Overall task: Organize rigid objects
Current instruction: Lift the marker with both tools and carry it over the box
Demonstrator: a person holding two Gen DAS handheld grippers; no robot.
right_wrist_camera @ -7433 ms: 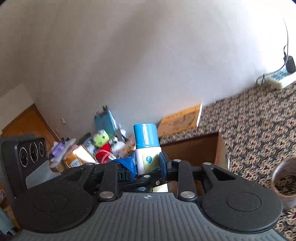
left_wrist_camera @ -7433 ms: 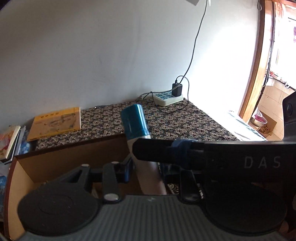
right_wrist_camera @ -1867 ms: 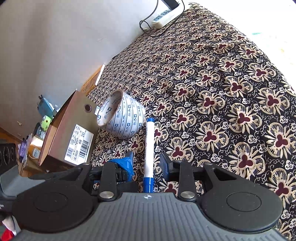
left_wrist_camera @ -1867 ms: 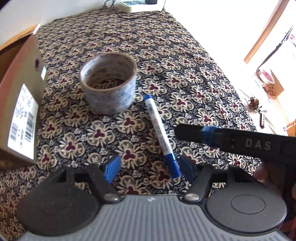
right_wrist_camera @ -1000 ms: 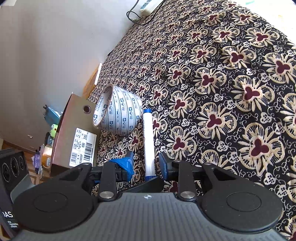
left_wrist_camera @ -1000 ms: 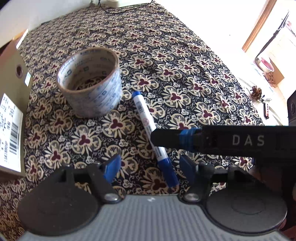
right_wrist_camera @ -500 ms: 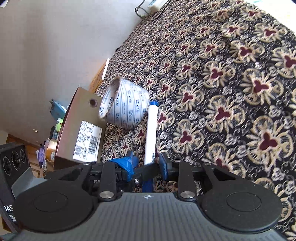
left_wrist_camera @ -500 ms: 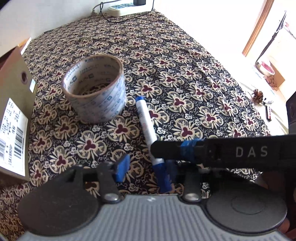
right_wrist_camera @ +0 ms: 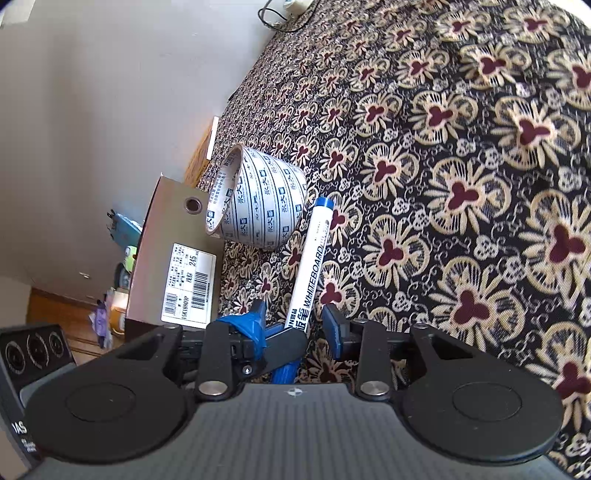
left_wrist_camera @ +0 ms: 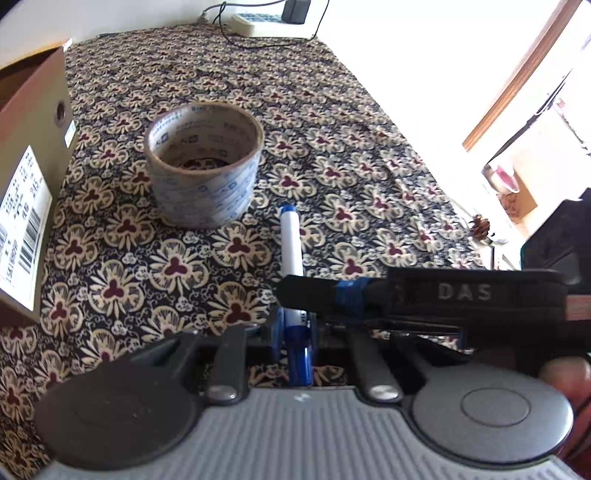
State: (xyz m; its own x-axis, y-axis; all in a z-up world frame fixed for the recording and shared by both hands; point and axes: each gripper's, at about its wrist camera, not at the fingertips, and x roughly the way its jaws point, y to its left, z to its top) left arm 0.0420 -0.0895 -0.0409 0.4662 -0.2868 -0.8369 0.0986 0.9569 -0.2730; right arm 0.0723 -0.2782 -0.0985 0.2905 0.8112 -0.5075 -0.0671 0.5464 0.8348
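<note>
- Left wrist view: the left gripper [left_wrist_camera: 293, 326] is clamping its jaws tight on the blue-capped end of a whiteboard marker [left_wrist_camera: 291, 243], at 6 o'clock in the frame.
- The marker's white barrel is pointing toward 12 o'clock over the floral cloth [left_wrist_camera: 369, 155].
- A roll of tape [left_wrist_camera: 203, 166] is standing on its end at 11 o'clock from the marker's far tip, just beside it.
- A cardboard box [left_wrist_camera: 33, 147] with a barcode label is sitting at 9 o'clock; a power strip [left_wrist_camera: 266, 24] is lying at 12 o'clock.
- The right gripper [left_wrist_camera: 314, 293] is reaching in from 3 o'clock, crossing over the marker.
- Right wrist view: the right gripper [right_wrist_camera: 293, 319] is opening its jaws; the marker [right_wrist_camera: 312, 258] is lying between them, and the right pad is standing clear of the barrel.
- The left gripper's black finger [right_wrist_camera: 286, 343] is coming in from 8 o'clock at the marker's near end.
- The tape roll [right_wrist_camera: 258, 201] is sitting at 11 o'clock from the marker's tip, with the box [right_wrist_camera: 173, 258] at 9 o'clock.
</note>
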